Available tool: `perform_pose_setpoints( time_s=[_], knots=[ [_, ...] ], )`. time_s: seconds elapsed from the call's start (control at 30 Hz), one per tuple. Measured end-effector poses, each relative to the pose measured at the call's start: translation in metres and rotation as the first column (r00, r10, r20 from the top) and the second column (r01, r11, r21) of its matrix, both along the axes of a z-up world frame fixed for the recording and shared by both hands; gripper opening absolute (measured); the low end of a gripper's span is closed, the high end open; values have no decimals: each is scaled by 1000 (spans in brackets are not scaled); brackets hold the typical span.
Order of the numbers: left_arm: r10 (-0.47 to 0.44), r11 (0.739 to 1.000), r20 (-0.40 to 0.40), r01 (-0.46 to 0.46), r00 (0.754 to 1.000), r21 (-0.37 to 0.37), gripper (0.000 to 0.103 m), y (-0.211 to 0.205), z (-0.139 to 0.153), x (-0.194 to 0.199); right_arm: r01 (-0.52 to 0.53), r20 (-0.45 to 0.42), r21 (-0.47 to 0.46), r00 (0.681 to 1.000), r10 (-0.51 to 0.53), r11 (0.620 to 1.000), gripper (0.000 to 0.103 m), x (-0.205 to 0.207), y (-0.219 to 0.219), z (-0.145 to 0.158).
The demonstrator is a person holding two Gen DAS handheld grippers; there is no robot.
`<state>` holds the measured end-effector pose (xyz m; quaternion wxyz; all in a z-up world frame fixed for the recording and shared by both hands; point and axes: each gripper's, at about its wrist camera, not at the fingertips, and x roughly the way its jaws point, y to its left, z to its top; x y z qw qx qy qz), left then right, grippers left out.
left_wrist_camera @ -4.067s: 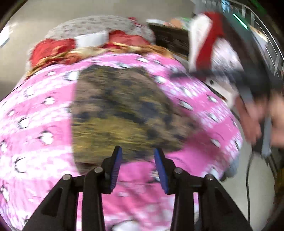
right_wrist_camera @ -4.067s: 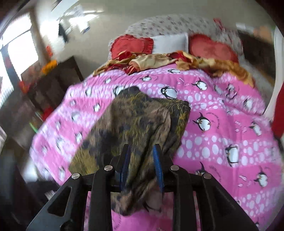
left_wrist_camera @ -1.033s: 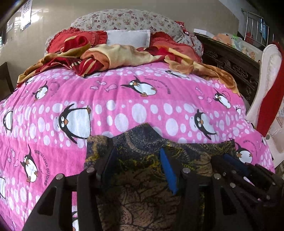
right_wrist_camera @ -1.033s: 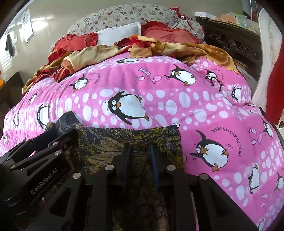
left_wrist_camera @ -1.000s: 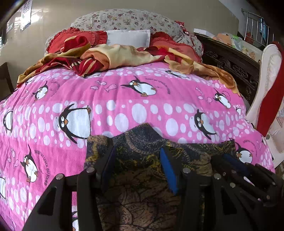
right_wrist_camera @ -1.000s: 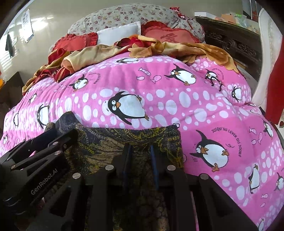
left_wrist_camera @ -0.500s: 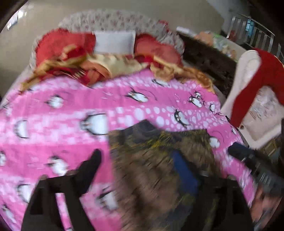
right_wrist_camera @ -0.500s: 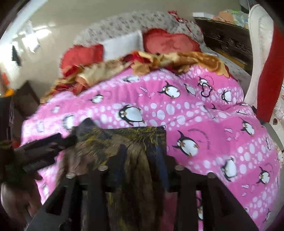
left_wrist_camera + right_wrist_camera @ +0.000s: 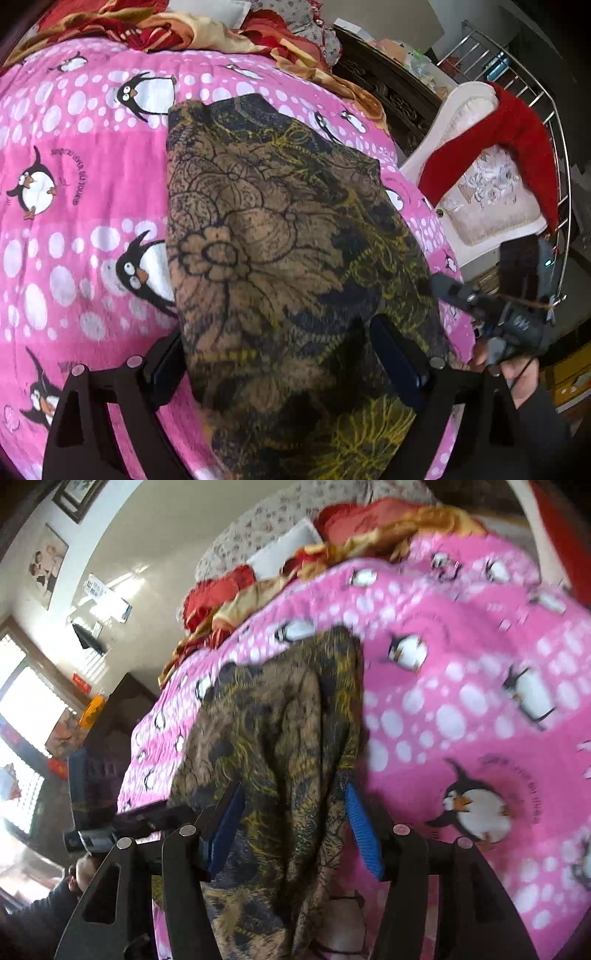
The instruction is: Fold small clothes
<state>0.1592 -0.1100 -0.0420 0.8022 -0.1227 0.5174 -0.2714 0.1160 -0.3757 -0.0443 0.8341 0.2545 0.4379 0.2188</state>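
Note:
A dark brown and yellow patterned garment (image 9: 277, 221) lies folded and long on the pink penguin bedspread (image 9: 74, 184). My left gripper (image 9: 280, 350) hangs over its near end, jaws open wide, pads clear of the cloth on both sides. In the right wrist view the garment (image 9: 280, 720) runs between the blue pads of my right gripper (image 9: 295, 823), whose jaws are opening without pressing on it. A hand holds the right gripper (image 9: 480, 306) at the bed's right edge. The left gripper (image 9: 110, 819) shows at the left of the bedspread (image 9: 461, 701).
Red and gold cloths with pillows (image 9: 184, 29) are heaped at the head of the bed. A cream chair with a red garment (image 9: 491, 177) stands right of the bed, beside a dark carved cabinet (image 9: 388, 92) and a metal rail (image 9: 554, 129). Dark furniture (image 9: 110, 716) stands on the left.
Both grippers have let go of the garment's far edge, spread their jaws and drawn back and apart toward its near end. The garment now lies flat on the bedspread.

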Motion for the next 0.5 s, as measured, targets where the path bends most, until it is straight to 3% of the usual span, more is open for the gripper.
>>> perform_pose_setpoints(
  time_s=[0.1,0.3,0.4,0.43,0.5],
  knots=[
    [15,1000,-6,-15,1000,-19,93,-2,0,3,13,-43,26,999,-12,1000,61,8,-1,-16],
    [44,999,6,-44,999,-20,93,3,-1,-1,78,-64,254,996,-64,964,64,28,-19,-42],
    [62,998,8,-62,998,-26,93,10,-3,-5,14,-55,294,998,2,956,68,38,-14,-42],
    [65,997,6,-65,998,-30,93,10,-3,-4,-23,-35,320,999,36,947,67,39,-14,-40],
    [69,996,-7,-69,998,-50,93,13,-4,-1,-103,-10,463,993,122,880,59,39,-18,-45]
  ],
)
